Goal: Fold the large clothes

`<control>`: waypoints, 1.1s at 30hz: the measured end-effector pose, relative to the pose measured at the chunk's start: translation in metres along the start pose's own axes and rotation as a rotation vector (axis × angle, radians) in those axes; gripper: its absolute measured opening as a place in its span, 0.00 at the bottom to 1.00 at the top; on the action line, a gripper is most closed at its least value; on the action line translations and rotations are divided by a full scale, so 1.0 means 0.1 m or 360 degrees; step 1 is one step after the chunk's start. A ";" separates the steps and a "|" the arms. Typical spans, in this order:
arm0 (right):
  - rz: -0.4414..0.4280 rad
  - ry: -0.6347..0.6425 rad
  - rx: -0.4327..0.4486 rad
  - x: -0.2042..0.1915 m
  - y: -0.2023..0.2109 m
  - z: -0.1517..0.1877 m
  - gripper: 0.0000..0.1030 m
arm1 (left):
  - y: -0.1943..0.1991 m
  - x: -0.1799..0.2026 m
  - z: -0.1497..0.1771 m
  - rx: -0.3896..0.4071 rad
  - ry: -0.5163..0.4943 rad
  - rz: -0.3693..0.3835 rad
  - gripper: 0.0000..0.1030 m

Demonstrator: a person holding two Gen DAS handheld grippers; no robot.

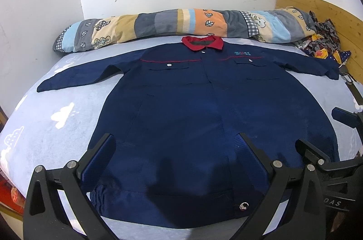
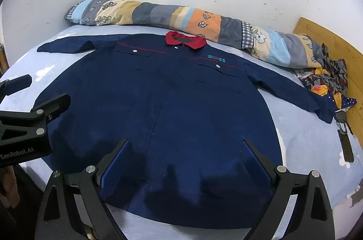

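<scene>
A large navy work jacket (image 1: 192, 108) (image 2: 172, 108) with a red collar (image 1: 202, 42) (image 2: 185, 39) lies flat and face up on the bed, both sleeves spread out sideways. My left gripper (image 1: 175, 138) hovers open above the jacket's lower hem, holding nothing. My right gripper (image 2: 185, 142) is open too, over the hem a little further right. The right gripper (image 1: 322, 130) shows at the right edge of the left wrist view, and the left gripper (image 2: 43, 90) shows at the left edge of the right wrist view.
The bed has a light blue sheet (image 1: 56, 122) with white cloud prints. A rolled patchwork quilt (image 1: 181, 23) lies along the wall behind the collar. A heap of patterned cloth (image 2: 326, 79) and a dark strap with keys (image 2: 344, 138) sit by the wooden headboard (image 2: 335, 45).
</scene>
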State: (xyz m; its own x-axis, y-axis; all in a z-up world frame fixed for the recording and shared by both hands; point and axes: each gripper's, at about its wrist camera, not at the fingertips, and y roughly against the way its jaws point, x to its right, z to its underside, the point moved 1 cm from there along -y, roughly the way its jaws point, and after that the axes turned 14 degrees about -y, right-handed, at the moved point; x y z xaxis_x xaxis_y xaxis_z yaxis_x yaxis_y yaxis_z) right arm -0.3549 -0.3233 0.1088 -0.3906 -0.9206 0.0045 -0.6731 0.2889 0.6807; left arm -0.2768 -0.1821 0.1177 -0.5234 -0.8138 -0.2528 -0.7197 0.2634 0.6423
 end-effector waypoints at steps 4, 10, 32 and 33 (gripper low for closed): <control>0.0012 -0.0009 0.0000 0.00 0.01 0.00 0.94 | 0.00 -0.02 0.01 0.0001 -0.0005 0.0005 1.00; 0.0025 -0.0008 0.0003 0.03 0.01 -0.01 0.94 | -0.02 0.01 0.00 -0.0005 -0.0016 0.0003 1.00; -0.0257 -0.1227 -0.0319 2.15 -0.22 -0.04 0.94 | -0.45 0.14 -0.17 -0.0140 0.0092 0.0102 1.00; -0.0287 -0.1304 -0.0309 2.30 -0.22 -0.06 0.94 | -0.51 0.19 -0.22 -0.0138 0.0074 0.0106 1.00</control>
State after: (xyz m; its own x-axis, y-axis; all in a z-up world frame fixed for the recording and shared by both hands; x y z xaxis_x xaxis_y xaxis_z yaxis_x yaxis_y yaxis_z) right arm -0.4261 -0.5429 0.0988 -0.6684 -0.4462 -0.5951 -0.6783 0.0374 0.7338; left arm -0.2403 -0.2222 0.0960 -0.5456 -0.8195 -0.1750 -0.6408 0.2735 0.7173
